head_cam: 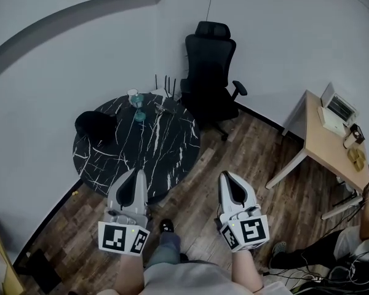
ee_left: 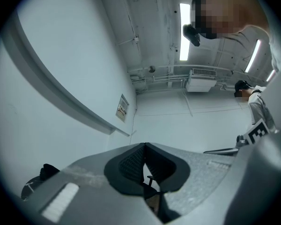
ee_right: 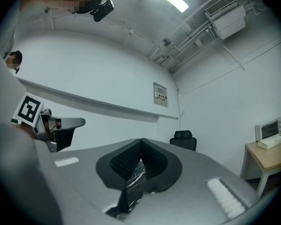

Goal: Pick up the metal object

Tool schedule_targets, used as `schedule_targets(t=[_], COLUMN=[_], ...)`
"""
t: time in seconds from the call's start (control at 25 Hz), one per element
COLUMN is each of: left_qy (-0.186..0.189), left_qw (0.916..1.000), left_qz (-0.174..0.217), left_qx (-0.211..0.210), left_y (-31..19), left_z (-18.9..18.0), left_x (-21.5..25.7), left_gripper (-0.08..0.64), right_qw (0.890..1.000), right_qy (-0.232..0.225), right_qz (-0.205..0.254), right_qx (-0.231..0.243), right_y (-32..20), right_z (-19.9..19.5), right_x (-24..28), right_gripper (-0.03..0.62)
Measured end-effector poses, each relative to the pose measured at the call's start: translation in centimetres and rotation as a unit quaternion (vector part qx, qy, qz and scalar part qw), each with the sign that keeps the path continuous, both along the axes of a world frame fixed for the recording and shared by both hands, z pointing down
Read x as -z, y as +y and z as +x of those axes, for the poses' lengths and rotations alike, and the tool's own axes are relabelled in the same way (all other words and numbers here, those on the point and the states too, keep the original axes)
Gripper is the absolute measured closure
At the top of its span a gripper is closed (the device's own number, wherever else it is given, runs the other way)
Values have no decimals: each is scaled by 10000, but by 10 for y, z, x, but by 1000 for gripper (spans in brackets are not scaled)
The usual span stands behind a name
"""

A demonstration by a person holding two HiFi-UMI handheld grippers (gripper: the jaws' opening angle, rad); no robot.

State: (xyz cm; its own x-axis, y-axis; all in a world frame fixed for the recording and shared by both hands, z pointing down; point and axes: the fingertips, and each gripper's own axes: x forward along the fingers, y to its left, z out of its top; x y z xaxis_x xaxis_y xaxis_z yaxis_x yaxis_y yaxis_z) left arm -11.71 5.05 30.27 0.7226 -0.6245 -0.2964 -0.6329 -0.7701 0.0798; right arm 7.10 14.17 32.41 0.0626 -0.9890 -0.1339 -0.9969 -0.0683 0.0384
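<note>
A round black marble table (head_cam: 114, 165) stands ahead of me. Near its far edge lies a small metal object (head_cam: 163, 109), too small to make out, beside a teal glass item (head_cam: 138, 107). My left gripper (head_cam: 137, 173) hangs over the table's near edge, and its jaws meet at the tips (ee_left: 144, 146) with nothing between them. My right gripper (head_cam: 225, 176) is over the wood floor to the table's right. It is shut and empty too (ee_right: 141, 142), and a strip of marble shows through the gap under its tips. Both are well short of the metal object.
A black office chair (head_cam: 210, 72) stands behind the table, and a dark rounded seat (head_cam: 95, 126) sits at the table's left. A wooden desk (head_cam: 323, 145) with a white appliance (head_cam: 336, 109) is at the right. A seated person and cables (head_cam: 350, 247) fill the lower right corner.
</note>
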Motion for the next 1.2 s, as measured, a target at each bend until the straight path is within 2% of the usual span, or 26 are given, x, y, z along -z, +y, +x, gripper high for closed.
schedule_targets(t=[0.68, 1.2], left_qy=[-66, -76], left_qw=[9997, 9993], left_qz=[100, 99], left_qx=[-217, -354], left_y=[-128, -209], left_z=[60, 78], left_x=[15, 17], left_gripper=[555, 555], right_qw=[9998, 9995], right_qy=[57, 44], right_qz=[86, 76], right_qx=[-157, -309], right_y=[-126, -200], right_z=[55, 67], right_x=[17, 19], right_gripper=[594, 594])
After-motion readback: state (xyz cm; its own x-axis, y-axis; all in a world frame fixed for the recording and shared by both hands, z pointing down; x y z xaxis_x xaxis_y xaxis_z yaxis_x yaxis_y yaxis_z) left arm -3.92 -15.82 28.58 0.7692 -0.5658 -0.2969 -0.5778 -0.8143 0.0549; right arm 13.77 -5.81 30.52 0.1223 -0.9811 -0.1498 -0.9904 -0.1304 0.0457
